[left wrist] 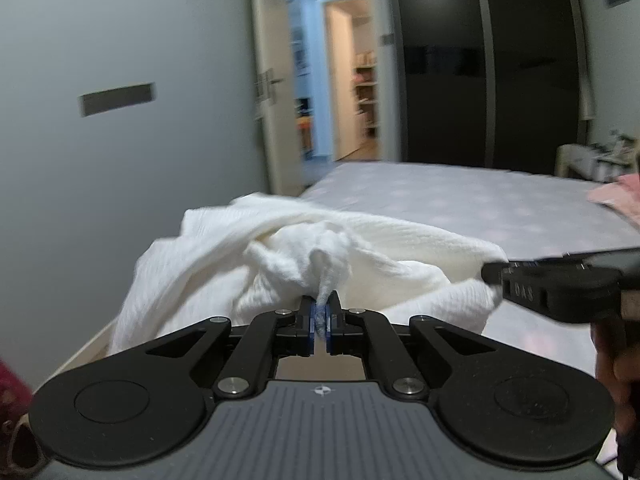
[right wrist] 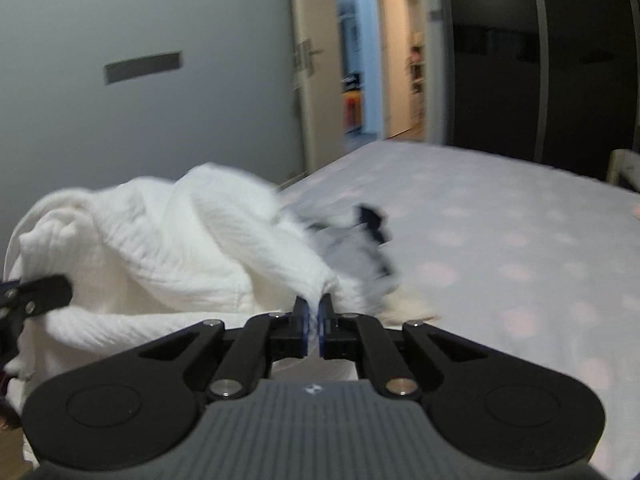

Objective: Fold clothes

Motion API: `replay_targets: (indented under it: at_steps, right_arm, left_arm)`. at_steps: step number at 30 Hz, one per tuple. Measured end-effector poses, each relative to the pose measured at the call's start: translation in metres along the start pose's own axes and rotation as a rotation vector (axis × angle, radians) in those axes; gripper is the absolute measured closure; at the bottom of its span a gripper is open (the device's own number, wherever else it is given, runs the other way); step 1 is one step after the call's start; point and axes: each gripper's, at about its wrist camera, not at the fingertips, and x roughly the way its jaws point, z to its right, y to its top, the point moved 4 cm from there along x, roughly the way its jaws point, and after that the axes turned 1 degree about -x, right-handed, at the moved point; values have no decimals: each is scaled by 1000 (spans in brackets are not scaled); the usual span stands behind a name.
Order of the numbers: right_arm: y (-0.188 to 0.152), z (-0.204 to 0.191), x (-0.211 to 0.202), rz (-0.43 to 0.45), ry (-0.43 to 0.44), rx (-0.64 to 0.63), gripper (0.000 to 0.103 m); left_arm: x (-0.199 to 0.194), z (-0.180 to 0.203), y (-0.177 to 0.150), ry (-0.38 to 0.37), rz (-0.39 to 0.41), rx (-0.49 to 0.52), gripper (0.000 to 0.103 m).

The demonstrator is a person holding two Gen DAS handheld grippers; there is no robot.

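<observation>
White crinkly cotton, bunched up and held above the near left corner of the bed (left wrist: 460, 196). Both sets of tongs clamped narrow on the white garment (left wrist: 280, 248): left tongs (left wrist: 320, 312) pinching a twisted little nub of fabric between the blue pads, right tongs (right wrist: 314, 312) nipping another edge of the same piece. Right tongs also visible from the left camera (left wrist: 496, 272), biting into the cloth at its far right side.

Risk-wise, probably the grip itself. Only a thin wad caught in each pinch, so a hard tug to spread things out could pop the fabric free on one side and dump the lot back into a heap. Also no telling whether either pinch sits on a real corner or seam; looks more like random bunches, which would give a lopsided spread and a crooked fold. Part of the cloth draped over the bed's left edge too, so a slip could send it down to the floor.

Looks-wise: soft, ribbed or gauzy weave, heavily rumpled, nothing flat yet. Dark blue bit (right wrist: 372, 220) poking out behind the white in the right view, too blurry to say whether trim, print or a separate item. Something pink (left wrist: 620, 196) lying at the far right of the bed, well apart
</observation>
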Motion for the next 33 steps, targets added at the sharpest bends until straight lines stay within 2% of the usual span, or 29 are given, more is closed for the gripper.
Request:
replay_targets:
  at_steps: [5, 10, 16, 20, 21, 24, 28, 31, 32, 33]
  right_arm:
    - [7, 65, -56, 65, -134, 24, 98]
    - [-9, 129, -112, 83, -274, 56, 98]
    - [-41, 196, -174, 63, -423, 76, 98]
    - [-67, 239, -207, -16, -486, 61, 98]
    - [-75, 248, -212, -40, -504, 58, 98]
    - [-105, 282, -219, -148, -569, 79, 98]
    - [-155, 315, -224, -322, -530, 165, 95]
    - [-188, 329, -230, -410, -523, 187, 89]
    - [-193, 331, -233, -413, -522, 183, 89]
    - [-196, 331, -237, -411, -513, 177, 82]
  left_arm:
    - [-19, 63, -2, -139, 6, 85, 100]
    - [-39, 131, -8, -342, 13, 185, 101]
    - [-50, 207, -35, -598, -54, 282, 101]
    - [-52, 248, -67, -742, -124, 380, 97]
    - [-52, 253, -74, -757, -124, 408, 96]
    - [-53, 263, -93, -781, -126, 485, 83]
    - [-52, 262, -119, -750, -157, 556, 72]
    - [-34, 255, -135, -703, -241, 536, 50]
    - [-28, 251, -140, -692, -266, 527, 50]
    - [-21, 248, -146, -684, -292, 524, 50]
